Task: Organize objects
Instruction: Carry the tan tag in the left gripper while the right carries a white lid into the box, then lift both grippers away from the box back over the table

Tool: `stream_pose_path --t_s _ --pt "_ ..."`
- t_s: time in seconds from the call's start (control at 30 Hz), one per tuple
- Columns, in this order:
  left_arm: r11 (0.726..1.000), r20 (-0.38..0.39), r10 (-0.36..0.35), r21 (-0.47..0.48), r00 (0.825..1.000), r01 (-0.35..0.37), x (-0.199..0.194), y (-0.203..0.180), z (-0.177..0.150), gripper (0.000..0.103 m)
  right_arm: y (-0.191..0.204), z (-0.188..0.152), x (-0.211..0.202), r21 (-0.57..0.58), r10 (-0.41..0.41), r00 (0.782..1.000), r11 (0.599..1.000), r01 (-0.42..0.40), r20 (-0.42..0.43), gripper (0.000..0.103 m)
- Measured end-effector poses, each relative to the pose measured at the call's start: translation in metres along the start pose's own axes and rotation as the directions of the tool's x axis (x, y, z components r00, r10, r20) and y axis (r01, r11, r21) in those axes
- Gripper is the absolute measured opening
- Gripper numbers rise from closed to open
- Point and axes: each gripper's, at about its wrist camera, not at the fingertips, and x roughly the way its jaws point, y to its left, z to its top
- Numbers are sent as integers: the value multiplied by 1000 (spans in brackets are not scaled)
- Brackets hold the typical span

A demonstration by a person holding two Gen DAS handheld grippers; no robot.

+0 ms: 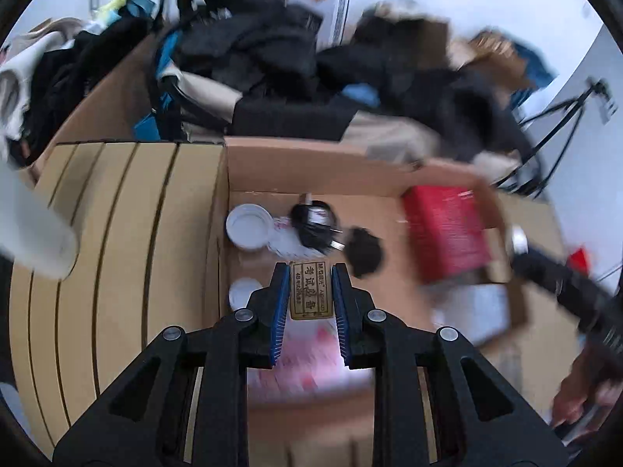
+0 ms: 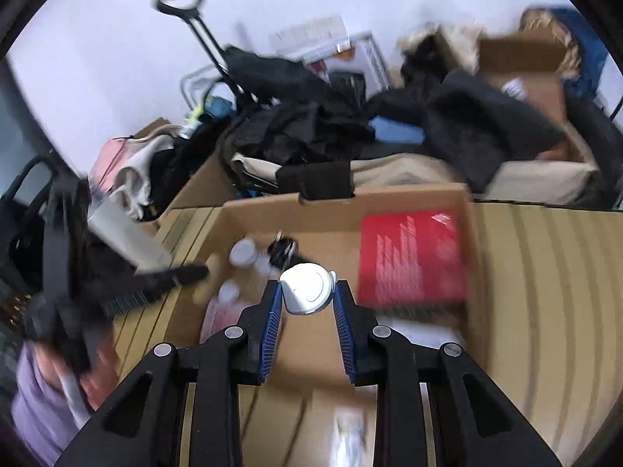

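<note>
My left gripper [image 1: 310, 270] is shut on a small gold box with Chinese print [image 1: 310, 291] and holds it above an open cardboard box [image 1: 311, 163]. My right gripper [image 2: 307, 286] is shut on a white round device [image 2: 307, 288] above the same cardboard box [image 2: 350, 198]. Inside the box lie a red book [image 1: 446, 229], a white round lid [image 1: 248, 226], a black plug with cable [image 1: 317, 225] and pink-white packets [image 1: 311, 354]. The red book [image 2: 412, 257] and black plug [image 2: 282, 251] also show in the right wrist view. The left gripper's body [image 2: 128, 288] shows at the left of the right wrist view.
The box stands on a slatted wooden table [image 1: 117, 253]. Behind it lies a pile of dark clothes and bags [image 1: 272, 58], more cardboard boxes [image 2: 521, 66] and a trolley handle [image 2: 183, 0]. A tripod [image 1: 564, 116] stands at the right. A white cylinder [image 1: 35, 233] is at the left.
</note>
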Motion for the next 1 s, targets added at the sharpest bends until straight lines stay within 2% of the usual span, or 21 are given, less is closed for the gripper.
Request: stream_pose_path --t_s 0.1,0.17,0.2,0.23,0.27,0.33,0.37,0.47,0.6,0.67,0.73,0.8,0.87,1.0 --pt "1000 -44 8 -6 999 -8 25 3 4 19 -2 26 54 5 -49 996 999 49 -78 30" --pt "1000 -31 7 -24 999 -8 29 8 5 23 3 38 86 -38 -105 990 994 102 -92 30" --pt "1000 -12 7 -23 1000 -8 26 10 4 29 5 41 97 -55 -124 987 991 119 -100 30" --pt "1000 -5 -4 -17 1000 4 23 11 3 49 6 42 107 -68 -124 985 991 117 -116 34" --pt "1000 4 -23 -10 1000 23 20 13 4 58 5 44 116 -77 -117 984 991 108 -133 39" --pt "999 29 -40 3 999 40 8 12 6 59 6 42 120 -92 -129 985 989 118 -113 81" --pt "999 43 -33 8 999 32 1 13 8 61 9 42 118 -102 -127 987 988 117 -95 83" --pt "1000 85 -15 16 996 14 -30 12 9 75 13 44 97 -107 -120 990 988 111 -74 83" --pt "998 97 35 44 995 -39 -71 14 0 79 15 44 48 -131 -131 990 984 122 -61 83" --pt "994 124 73 76 990 -83 -95 12 -11 85 10 38 12 -150 -158 986 977 149 -45 83" --pt "982 159 101 144 982 -124 -126 6 -29 92 1 27 -29 -159 -202 979 968 193 -39 83" --pt "972 166 130 173 978 -159 -152 -1 -43 97 -7 17 -59 -159 -225 974 963 217 -34 83" --pt "970 167 121 188 978 -152 -177 -5 -58 102 -12 2 -96 -151 -256 966 957 249 -26 83" --pt "966 177 140 191 974 -173 -216 -15 -87 103 -2 -31 -152 -161 -234 972 960 231 -4 83"
